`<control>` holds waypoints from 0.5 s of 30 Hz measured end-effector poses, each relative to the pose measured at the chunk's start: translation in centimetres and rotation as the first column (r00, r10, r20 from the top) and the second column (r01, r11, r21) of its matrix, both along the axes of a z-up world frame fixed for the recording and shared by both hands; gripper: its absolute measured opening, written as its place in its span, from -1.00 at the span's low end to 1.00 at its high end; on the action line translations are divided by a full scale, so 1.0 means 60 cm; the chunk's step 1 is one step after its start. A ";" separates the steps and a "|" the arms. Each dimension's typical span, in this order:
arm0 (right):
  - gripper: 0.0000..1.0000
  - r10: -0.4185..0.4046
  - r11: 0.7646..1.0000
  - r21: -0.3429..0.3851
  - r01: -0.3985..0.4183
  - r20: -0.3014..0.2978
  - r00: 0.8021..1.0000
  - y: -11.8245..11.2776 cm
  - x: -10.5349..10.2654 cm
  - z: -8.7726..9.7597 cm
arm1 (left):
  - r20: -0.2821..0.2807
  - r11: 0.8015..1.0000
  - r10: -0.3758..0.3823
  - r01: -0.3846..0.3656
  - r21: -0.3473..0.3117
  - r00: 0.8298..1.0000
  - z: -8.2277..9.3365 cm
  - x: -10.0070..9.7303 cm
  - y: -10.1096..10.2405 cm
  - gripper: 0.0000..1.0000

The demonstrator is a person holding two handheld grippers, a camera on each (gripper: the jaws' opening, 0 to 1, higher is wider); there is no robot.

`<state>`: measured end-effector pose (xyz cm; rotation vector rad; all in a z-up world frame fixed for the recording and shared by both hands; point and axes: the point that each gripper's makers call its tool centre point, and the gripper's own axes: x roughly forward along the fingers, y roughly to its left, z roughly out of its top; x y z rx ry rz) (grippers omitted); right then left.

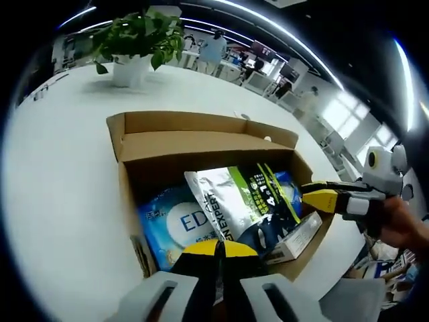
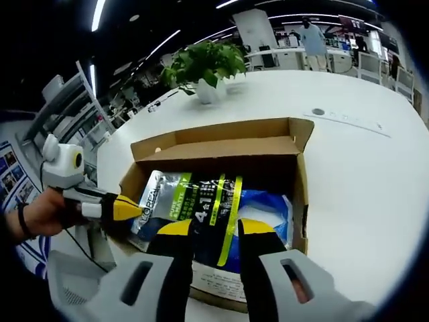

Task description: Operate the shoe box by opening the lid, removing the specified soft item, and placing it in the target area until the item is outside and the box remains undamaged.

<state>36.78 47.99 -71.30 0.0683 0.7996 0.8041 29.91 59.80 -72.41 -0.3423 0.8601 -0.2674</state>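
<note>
Yellow-tipped jaws of the left tool stand almost together at the box's near edge, gripping nothing, poised just above the blue pack that lies flat on the box floor. In the right gripper view the right tool has its jaws narrowly parted and empty, hovering over the dark pouch with green stripes. That pouch lies slanted on top of the blue pack, its silvery top end toward the box's far wall, and it appears to be the soft item to take out.

The shoe box sits open on the white surface, its lid flap folded back along the far side, so the opening step looks done. A small white carton is wedged in the near corner by the right tool.

To do the pick well, one tool should probably widen first, then close on a free edge of the pouch rather than its bulging middle, and lift straight up so the cardboard walls are not dragged or torn. The other tool could steady the box rim. A potted plant stands well apart at the far edge of the surface.
</note>
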 end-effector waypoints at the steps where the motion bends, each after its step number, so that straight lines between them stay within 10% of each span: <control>1: -0.52 -0.001 1.000 -0.005 0.001 -0.002 1.000 0.001 0.003 -0.002 | 0.001 1.000 -0.004 0.004 0.002 1.000 0.000 0.000 -0.001 -1.00; 15: -0.53 0.020 0.997 -0.074 -0.028 -0.100 0.995 0.007 0.010 -0.056 | 0.038 0.998 -0.060 0.061 -0.011 0.997 0.005 -0.002 -0.004 -1.00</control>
